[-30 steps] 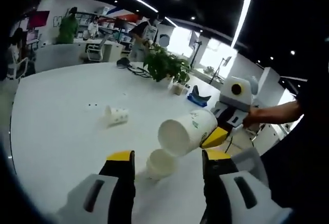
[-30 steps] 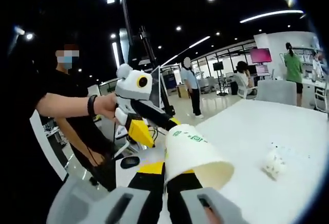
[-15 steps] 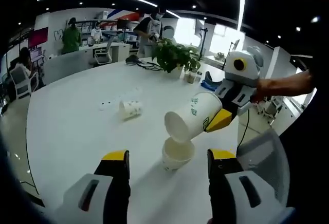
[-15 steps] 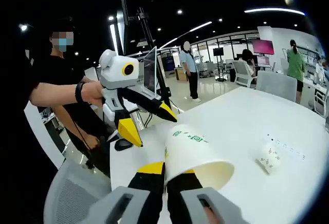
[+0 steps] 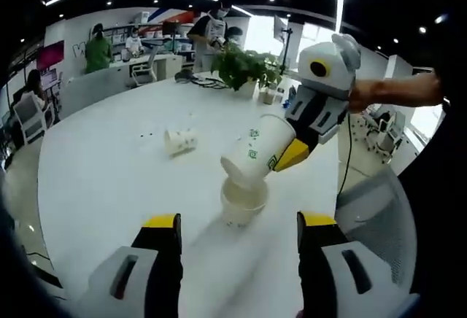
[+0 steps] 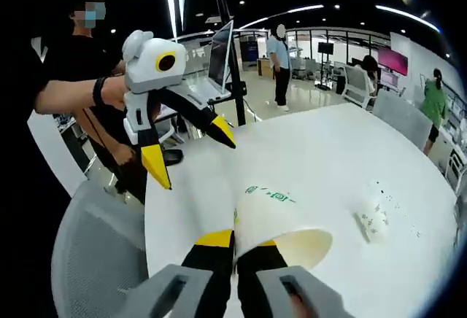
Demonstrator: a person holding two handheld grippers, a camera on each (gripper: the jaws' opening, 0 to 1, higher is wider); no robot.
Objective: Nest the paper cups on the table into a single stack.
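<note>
1. fingers: the right gripper (image 6: pixel 234 239) has its yellow-tipped jaws pressed together on the wall of a white paper cup with green print (image 6: pixel 281 223); the cup is pinched near its rim, mouth facing away from the camera in the right gripper view.
2. the left gripper (image 5: pixel 237 225) has its jaws spread wide apart with nothing between them; in the right gripper view it appears at the left, held by a person's hand (image 6: pixel 111 92), jaws splayed and clear of any cup.
3. in the left gripper view the right gripper enters from the right, carrying the printed cup (image 5: pixel 255 154) tilted, its closed base pointing down and toward the camera.
4. directly below that base stands a plain white paper cup (image 5: pixel 241 201), upright on the white table (image 5: pixel 102 179), mouth up. the base of the held cup sits at or just above its rim; whether they touch cannot be told.
5. a third cup, white with small dark dots (image 5: pixel 179 141), lies on its side on the table, well apart from the upright cup; the right gripper view shows it at (image 6: pixel 373 218), also on its side.
6. a potted green plant (image 5: pixel 241 70) stands at the far edge of the table, with dark cables beside it.
7. a grey mesh chair (image 6: pixel 95 260) stands just beside the table edge.
8. several people stand or sit at desks in the background office.
</note>
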